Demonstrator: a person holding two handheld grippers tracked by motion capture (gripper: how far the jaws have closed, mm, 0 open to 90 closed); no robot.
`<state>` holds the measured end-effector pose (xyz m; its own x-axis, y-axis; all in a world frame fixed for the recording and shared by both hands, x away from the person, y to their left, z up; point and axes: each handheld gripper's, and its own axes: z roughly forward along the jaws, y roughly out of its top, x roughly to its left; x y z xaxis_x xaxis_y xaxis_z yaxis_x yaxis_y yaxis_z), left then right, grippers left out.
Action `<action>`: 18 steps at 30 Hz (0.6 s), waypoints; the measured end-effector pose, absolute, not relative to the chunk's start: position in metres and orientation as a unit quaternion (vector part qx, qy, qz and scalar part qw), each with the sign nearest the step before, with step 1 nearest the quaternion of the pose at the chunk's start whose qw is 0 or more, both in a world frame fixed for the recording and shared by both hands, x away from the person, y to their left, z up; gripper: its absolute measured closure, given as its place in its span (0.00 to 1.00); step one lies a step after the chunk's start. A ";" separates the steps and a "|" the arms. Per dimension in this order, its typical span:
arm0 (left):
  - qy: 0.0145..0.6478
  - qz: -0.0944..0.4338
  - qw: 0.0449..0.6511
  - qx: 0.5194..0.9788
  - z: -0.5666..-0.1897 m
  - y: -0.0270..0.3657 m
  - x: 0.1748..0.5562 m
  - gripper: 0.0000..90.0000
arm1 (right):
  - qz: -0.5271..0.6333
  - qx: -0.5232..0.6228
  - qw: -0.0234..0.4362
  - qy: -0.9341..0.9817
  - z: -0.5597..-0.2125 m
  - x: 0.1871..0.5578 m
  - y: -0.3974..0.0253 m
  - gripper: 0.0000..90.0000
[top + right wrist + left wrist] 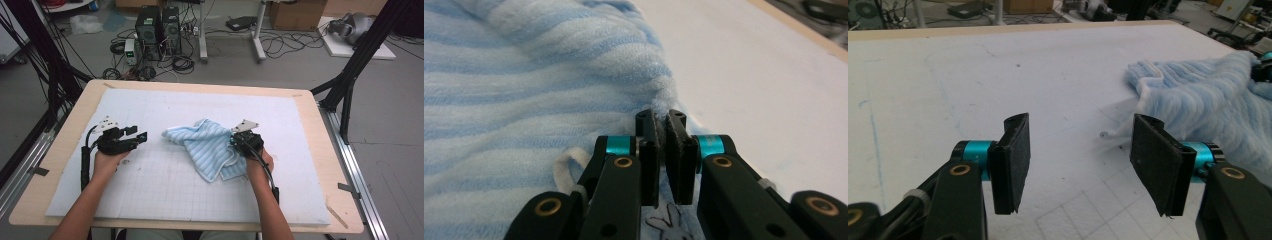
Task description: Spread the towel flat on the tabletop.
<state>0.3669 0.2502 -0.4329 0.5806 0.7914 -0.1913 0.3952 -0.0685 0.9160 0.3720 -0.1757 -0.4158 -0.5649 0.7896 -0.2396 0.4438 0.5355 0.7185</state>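
Towel (212, 147): light blue with pale stripes, crumpled in a loose heap on the white gridded mat (150, 190) over the table (75, 107), between the two grippers.

Right gripper (239, 141): jaws nearly closed, pinching a bunched edge of the towel between the pads; in the right gripper view (663, 150) the fold rises straight out from the tips. The rest of the cloth spreads ahead and to the left of these jaws; bare mat lies to their right.

Left gripper (141, 136): jaws wide apart, holding nothing, pads just above the mat in the left gripper view (1078, 160).

Key relation: the towel's free corner (1143, 75) lies ahead and to the right of the left jaws, near but apart, with bare mat between. The right hand already has its hold, so the open left gripper is the one with a gap to cross.

Long axis: the heap runs roughly from the far corner by the left jaws toward the right hand.

Loop: a small white hanging loop (569, 162) sits just left of the right jaws.

Writing: no brand or text readable; a small rabbit-like doodle (667, 220) shows below the right jaws.
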 end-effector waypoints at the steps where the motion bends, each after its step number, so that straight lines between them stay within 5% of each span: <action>1: 0.417 0.181 0.539 0.709 -0.433 0.249 0.367 0.47 | 0.294 0.374 0.293 0.829 -0.417 0.373 -0.177 0.95; 7: 0.414 0.178 0.539 0.712 -0.433 0.246 0.366 0.48 | 0.253 0.397 0.313 0.825 -0.423 0.378 -0.186 0.92; 9: 0.414 0.180 0.539 0.711 -0.433 0.247 0.366 0.47 | 0.283 0.394 0.301 0.821 -0.420 0.376 -0.186 0.75; 13: 0.415 0.184 0.541 0.708 -0.432 0.250 0.366 0.47 | 0.347 0.401 0.285 0.799 -0.409 0.369 -0.184 0.56; 18: 0.417 0.193 0.545 0.701 -0.430 0.255 0.366 0.45 | 0.408 0.365 0.256 0.797 -0.398 0.361 -0.167 0.52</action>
<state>0.3660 0.2547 -0.4304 0.5779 0.7951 -0.1839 0.3743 -0.0580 0.9255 0.3609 -0.1673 -0.3977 -0.6024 0.7906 -0.1101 0.3730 0.4008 0.8368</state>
